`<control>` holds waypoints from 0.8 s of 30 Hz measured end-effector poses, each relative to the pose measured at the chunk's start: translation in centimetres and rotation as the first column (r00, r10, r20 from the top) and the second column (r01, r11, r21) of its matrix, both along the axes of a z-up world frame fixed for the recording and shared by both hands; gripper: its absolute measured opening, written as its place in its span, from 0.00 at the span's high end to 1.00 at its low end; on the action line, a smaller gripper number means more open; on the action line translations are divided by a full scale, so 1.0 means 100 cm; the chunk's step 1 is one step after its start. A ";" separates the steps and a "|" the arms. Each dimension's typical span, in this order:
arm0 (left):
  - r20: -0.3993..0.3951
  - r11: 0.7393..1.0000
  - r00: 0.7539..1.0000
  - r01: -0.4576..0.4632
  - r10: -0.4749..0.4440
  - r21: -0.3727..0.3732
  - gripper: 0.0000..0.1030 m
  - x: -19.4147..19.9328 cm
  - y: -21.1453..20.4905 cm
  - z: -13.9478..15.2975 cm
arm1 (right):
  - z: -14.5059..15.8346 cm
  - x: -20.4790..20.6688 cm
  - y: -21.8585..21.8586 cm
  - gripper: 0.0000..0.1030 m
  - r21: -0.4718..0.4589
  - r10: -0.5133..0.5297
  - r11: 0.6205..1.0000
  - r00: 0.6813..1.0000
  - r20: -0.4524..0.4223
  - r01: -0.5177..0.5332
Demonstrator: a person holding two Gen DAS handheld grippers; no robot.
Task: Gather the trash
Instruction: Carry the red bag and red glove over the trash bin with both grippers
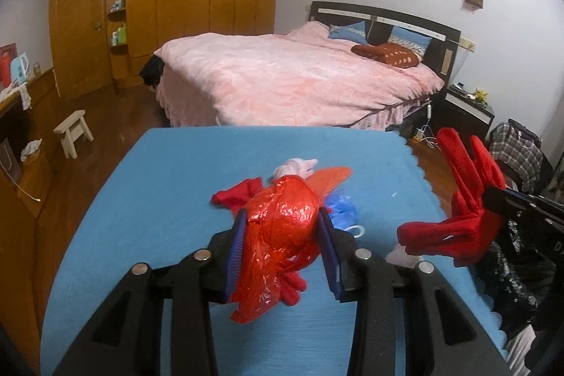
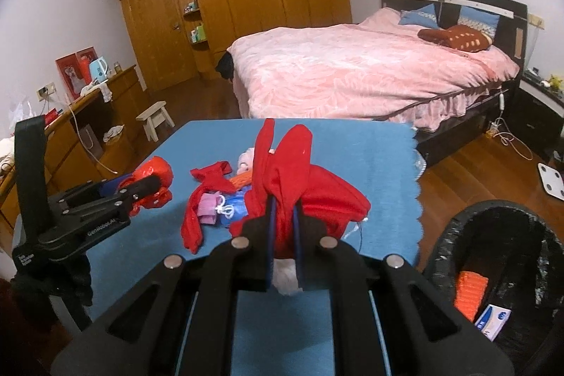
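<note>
My left gripper is shut on a crumpled red plastic bag and holds it just above the blue table; it also shows in the right wrist view. My right gripper is shut on a red cloth, lifted above the table's right side; it shows in the left wrist view. On the table lie a red fabric strip, a pink scrap, a blue bag and an orange piece.
A black-lined trash bin stands on the floor right of the table, with an orange item and a white-blue packet inside. A pink bed lies beyond the table. A white stool and wooden cabinet stand left.
</note>
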State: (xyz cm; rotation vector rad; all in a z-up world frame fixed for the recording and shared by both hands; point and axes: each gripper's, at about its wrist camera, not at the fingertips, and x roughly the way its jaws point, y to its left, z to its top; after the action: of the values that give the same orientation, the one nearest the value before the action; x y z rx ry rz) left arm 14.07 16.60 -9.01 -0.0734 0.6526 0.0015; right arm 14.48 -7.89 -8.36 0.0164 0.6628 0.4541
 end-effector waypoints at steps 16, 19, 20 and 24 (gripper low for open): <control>0.045 0.982 0.981 0.189 -0.188 -0.016 0.62 0.000 -0.097 0.031 | 0.027 -0.028 -0.088 0.92 0.030 -0.180 0.983 0.982 0.059 0.179; 0.049 0.972 0.971 0.235 -0.233 -0.024 0.62 0.004 -0.122 0.032 | 0.027 -0.033 -0.111 0.92 0.023 -0.228 0.974 0.972 0.063 0.227; 0.052 0.966 0.966 0.256 -0.254 -0.025 0.62 0.005 -0.132 0.033 | 0.026 -0.036 -0.121 0.92 0.020 -0.247 0.969 0.967 0.065 0.246; 0.062 0.946 0.945 0.323 -0.321 -0.028 0.62 0.008 -0.170 0.033 | 0.022 -0.043 -0.155 0.92 0.002 -0.312 0.950 0.948 0.062 0.313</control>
State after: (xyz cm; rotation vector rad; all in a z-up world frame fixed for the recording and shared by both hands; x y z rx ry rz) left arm 14.85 -0.36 -5.72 -0.0026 0.6018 -0.3283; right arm 10.17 -23.43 -6.17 0.0986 0.5888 0.1448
